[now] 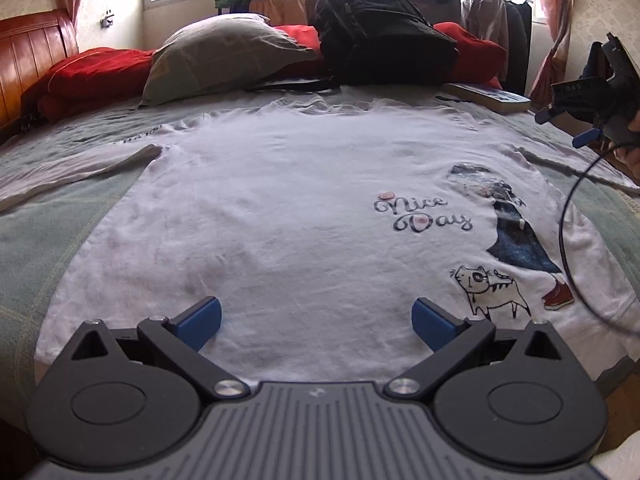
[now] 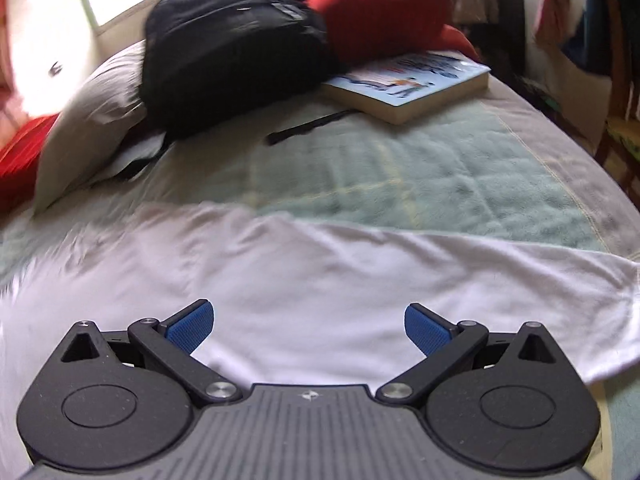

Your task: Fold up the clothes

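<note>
A white long-sleeved shirt (image 1: pixel 280 200) lies spread flat on the bed, printed with "Nice Day", a figure in a blue dress and a cat at the right. My left gripper (image 1: pixel 318 322) hovers open over the shirt's near hem, nothing between its blue pads. In the left wrist view the right gripper (image 1: pixel 568 124) shows at the far right edge, held by a hand above the right sleeve. My right gripper (image 2: pixel 309 328) is open above the white right sleeve (image 2: pixel 440 272), whose cuff (image 2: pixel 624 320) ends at the right. The right wrist view is motion-blurred.
A green quilt (image 2: pixel 400 176) covers the bed. At the head lie a black backpack (image 1: pixel 380 36), a grey pillow (image 1: pixel 224 56), red bedding (image 1: pixel 92 72) and a thick book (image 2: pixel 412 84). A black strap (image 2: pixel 308 126) lies near the book. A cable (image 1: pixel 568 240) hangs over the shirt's right side.
</note>
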### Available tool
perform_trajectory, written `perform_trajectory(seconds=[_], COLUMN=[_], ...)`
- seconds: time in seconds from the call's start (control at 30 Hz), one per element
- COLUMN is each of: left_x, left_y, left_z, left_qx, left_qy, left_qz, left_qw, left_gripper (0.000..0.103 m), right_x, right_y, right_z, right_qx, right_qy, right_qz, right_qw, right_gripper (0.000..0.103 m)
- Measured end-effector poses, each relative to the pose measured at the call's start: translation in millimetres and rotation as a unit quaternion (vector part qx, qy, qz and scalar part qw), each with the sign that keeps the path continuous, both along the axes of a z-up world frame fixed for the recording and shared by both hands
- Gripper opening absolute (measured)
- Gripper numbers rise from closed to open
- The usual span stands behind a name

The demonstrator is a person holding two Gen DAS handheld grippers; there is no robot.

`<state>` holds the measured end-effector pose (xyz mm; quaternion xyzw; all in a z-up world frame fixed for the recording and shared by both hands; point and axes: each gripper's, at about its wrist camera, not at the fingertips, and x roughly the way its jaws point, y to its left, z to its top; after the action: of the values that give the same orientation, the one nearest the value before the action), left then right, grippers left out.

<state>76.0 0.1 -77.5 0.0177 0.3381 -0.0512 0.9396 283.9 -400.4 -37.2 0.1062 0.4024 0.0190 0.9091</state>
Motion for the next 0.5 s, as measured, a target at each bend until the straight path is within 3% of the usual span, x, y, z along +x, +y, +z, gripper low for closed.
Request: perform_trajectory(seconds=[0.17,0.27,0.43,0.5], left_x=[-3,-2,0,2], left_y=[-5,-11,-21,-25], left_z=[8,9,10,9], left_qx=[-0.005,0.001,0.01,0.013], left_qy=[-0.005,-0.007,-0.009,-0.007], left_qz=[-0.004,-0.009,-0.018,-0.022], left_qw=[1.0,0.9999,0.9998,0.9996], left_gripper=[0.101,0.101,0.101,0.101], right_x=[-9,-2,9,13], right_y=[12,-21,-122,-152], right_z=[-4,-2,-11,-22], right_qx=[-0.044,-0.036,0.035,0.083], right_qy=[-0.004,-0.002,-0.003,0.004], right_qz=[0.037,0.013,-0.103,-0.124], right_qw=[0.998,0.999,0.994,0.989], right_gripper=[0.103,0.103,0.103,0.103])
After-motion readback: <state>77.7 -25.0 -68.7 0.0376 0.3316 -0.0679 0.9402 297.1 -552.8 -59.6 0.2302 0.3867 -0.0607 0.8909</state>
